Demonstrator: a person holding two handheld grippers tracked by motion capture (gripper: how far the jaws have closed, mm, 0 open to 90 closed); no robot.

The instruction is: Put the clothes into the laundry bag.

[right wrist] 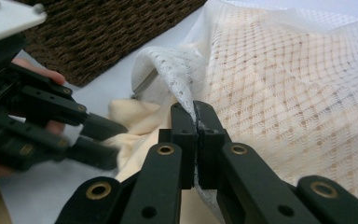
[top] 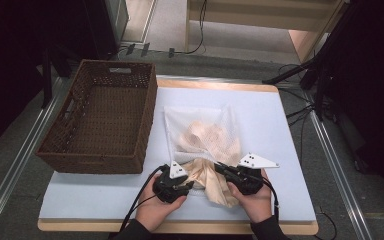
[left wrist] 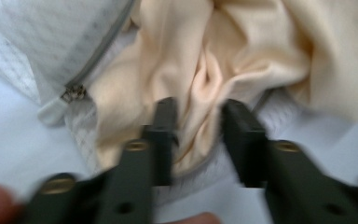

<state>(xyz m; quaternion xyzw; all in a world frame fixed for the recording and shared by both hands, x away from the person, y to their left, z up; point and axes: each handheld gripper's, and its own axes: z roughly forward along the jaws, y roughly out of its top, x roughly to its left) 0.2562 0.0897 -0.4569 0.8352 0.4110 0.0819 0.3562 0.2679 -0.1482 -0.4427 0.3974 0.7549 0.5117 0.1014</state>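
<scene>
Near table edge: right gripper, jaws together, clamped on the mesh laundry bag's open rim. Left gripper, jaws apart, straddles a fold of the one cream garment, not pinching it. Garment half in the bag, at table centre. Step: stuffing it in. Next: pinch the fold, push inward. One wicker basket, far left.

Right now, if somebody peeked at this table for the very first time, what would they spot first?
Probably the white mesh laundry bag in the middle of the table, with cream cloth spilling out of its open end. The right gripper is shut on the bag's edge, while the left gripper has its jaws either side of a fold of the cloth. A big brown wicker basket sits to the left.
</scene>
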